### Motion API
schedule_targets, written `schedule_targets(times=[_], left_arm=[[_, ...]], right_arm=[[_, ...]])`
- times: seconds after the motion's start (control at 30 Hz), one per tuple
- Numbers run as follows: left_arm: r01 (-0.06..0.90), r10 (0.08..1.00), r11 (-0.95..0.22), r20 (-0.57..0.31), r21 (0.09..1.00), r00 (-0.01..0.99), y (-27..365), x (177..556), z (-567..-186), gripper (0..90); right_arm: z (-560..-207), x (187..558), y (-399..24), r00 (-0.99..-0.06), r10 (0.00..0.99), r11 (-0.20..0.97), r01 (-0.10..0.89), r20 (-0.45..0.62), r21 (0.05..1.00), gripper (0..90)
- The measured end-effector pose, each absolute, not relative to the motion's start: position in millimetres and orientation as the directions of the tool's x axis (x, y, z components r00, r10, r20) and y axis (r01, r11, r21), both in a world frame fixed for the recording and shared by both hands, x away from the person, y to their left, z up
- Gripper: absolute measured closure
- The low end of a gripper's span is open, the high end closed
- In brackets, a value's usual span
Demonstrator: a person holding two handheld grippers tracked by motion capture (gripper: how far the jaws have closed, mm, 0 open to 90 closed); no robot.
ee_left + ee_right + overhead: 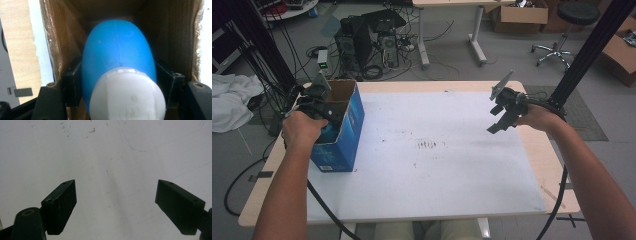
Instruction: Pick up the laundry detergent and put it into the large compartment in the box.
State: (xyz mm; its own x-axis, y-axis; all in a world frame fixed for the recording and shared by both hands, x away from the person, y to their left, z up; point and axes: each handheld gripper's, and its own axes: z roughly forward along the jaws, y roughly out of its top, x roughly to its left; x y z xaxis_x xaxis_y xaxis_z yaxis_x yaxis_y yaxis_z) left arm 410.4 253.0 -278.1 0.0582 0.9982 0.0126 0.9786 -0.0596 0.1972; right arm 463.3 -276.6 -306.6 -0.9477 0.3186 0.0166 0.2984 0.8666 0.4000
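Left gripper (117,82) inside the open blue cardboard box (346,130): I'm flanking the blue plastic bottle with white cap (117,65), jaws close, contact unclear. Keeping it vertical, clear of the box walls. Right gripper (117,206) idling wide open, empty, right of box.

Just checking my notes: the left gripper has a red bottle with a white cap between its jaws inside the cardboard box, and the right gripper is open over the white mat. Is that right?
Not quite: the bottle is blue, not red, as the left gripper view shows. The rest stands: its cap is white, it sits between the left gripper's jaws inside the cardboard box, and the right gripper is open over the white mat.
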Motion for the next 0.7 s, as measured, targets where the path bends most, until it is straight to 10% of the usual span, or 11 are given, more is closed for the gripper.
schedule_targets(times=[0.7], left_arm=[[0.972, 0.999, -0.038, 0.018, 0.23, 0.034, 255.7, 404.0, -256.5, 27.6]], right_arm=[[-306.1, 459.0, -277.3, -0.949, 0.316, 0.867, 0.296, 0.018, 0.401, 17.2]])
